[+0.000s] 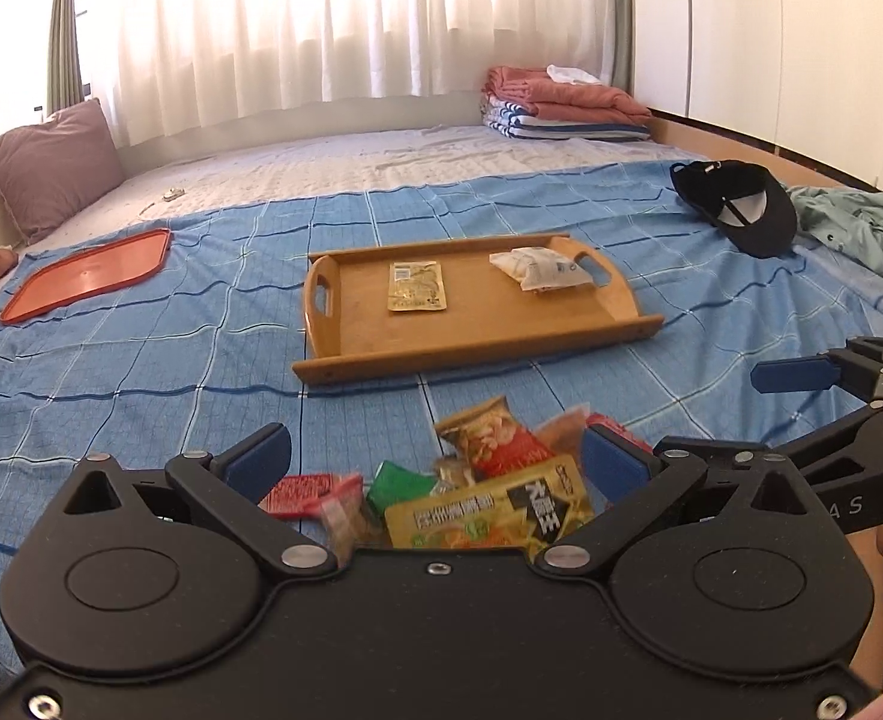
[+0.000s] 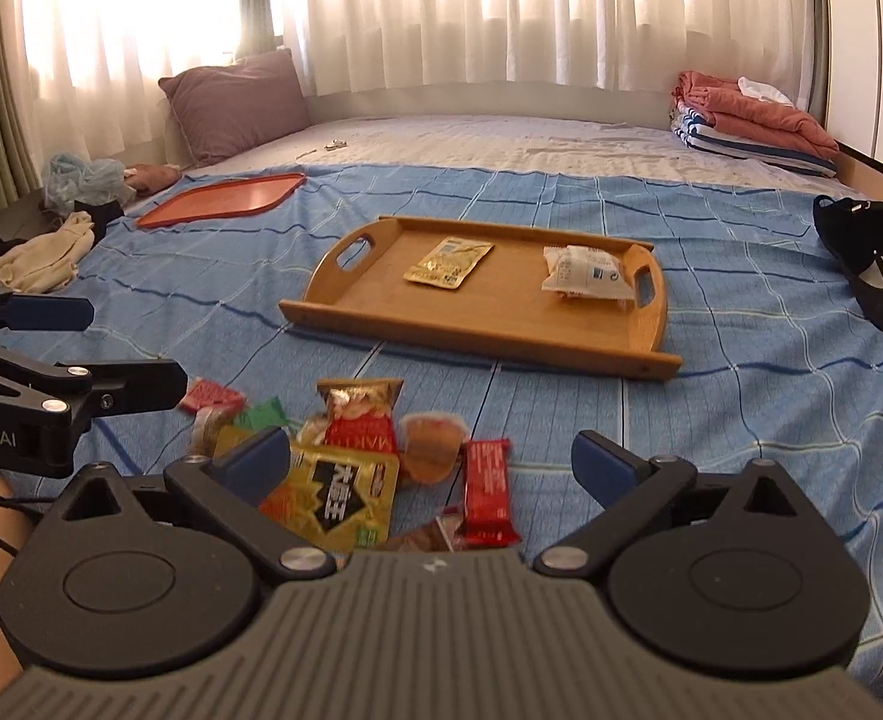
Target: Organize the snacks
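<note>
A wooden tray (image 1: 477, 336) (image 2: 471, 324) lies on the blue checked sheet, holding a yellow packet (image 1: 416, 285) (image 2: 448, 262) and a white packet (image 1: 538, 267) (image 2: 585, 273). A heap of snack packets (image 1: 489, 480) (image 2: 369, 456) lies nearer, with a gold-and-black pouch (image 1: 489, 519) (image 2: 339, 498), a red-and-gold bag (image 1: 492, 435) (image 2: 360, 414) and a red bar (image 2: 486, 492). My left gripper (image 1: 435, 456) hangs open over the heap, holding nothing. My right gripper (image 2: 432, 456) is open too, just above the heap's right side.
An orange lid (image 1: 90, 282) (image 2: 225, 201) lies at the far left of the sheet. A black cap (image 1: 741, 207) (image 2: 873, 264) rests at the right. Folded blankets (image 1: 561, 102) (image 2: 753, 120) and a mauve pillow (image 1: 51, 168) (image 2: 237, 102) sit by the curtains. Loose cloths (image 2: 39, 258) lie left.
</note>
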Available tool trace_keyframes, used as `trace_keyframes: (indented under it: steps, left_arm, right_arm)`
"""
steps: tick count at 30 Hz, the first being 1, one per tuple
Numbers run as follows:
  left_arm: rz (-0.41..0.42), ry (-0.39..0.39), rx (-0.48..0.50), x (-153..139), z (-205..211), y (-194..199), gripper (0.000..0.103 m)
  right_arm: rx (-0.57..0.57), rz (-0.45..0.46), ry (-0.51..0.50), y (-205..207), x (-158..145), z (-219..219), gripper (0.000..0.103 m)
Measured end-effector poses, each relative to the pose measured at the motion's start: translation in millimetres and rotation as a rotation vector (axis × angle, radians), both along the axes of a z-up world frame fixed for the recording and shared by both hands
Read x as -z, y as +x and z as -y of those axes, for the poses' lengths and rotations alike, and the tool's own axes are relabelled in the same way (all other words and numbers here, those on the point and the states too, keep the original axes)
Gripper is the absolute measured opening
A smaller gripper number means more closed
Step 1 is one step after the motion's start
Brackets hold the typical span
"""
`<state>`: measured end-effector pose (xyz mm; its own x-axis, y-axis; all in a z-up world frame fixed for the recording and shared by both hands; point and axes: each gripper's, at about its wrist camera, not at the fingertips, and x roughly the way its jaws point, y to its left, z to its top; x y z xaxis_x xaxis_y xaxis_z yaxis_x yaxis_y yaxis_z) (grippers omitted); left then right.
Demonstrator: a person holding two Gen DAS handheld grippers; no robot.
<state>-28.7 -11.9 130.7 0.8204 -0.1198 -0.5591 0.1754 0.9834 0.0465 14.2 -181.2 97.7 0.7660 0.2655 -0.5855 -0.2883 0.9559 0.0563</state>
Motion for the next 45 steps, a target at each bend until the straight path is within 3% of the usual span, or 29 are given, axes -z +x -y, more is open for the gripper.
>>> trace_keyframes:
  steps: [14, 25, 31, 45]
  left_arm:
    - [0.057, -0.013, -0.022, -26, -5, -44, 0.103]
    - [0.003, -0.067, -0.060, 37, -11, -36, 0.103]
    - [-0.007, -0.055, -0.063, 67, -9, -21, 0.103]
    - [-0.026, -0.043, -0.044, 90, -5, -4, 0.103]
  right_arm:
    - [0.021, 0.051, 0.016, -27, -16, 13, 0.103]
    - [0.019, 0.003, 0.034, -34, 35, 10, 0.101]
    - [-0.009, 0.006, -0.025, -34, 60, -3, 0.097]
    - [-0.097, 0.016, -0.161, -20, 88, -39, 0.088]
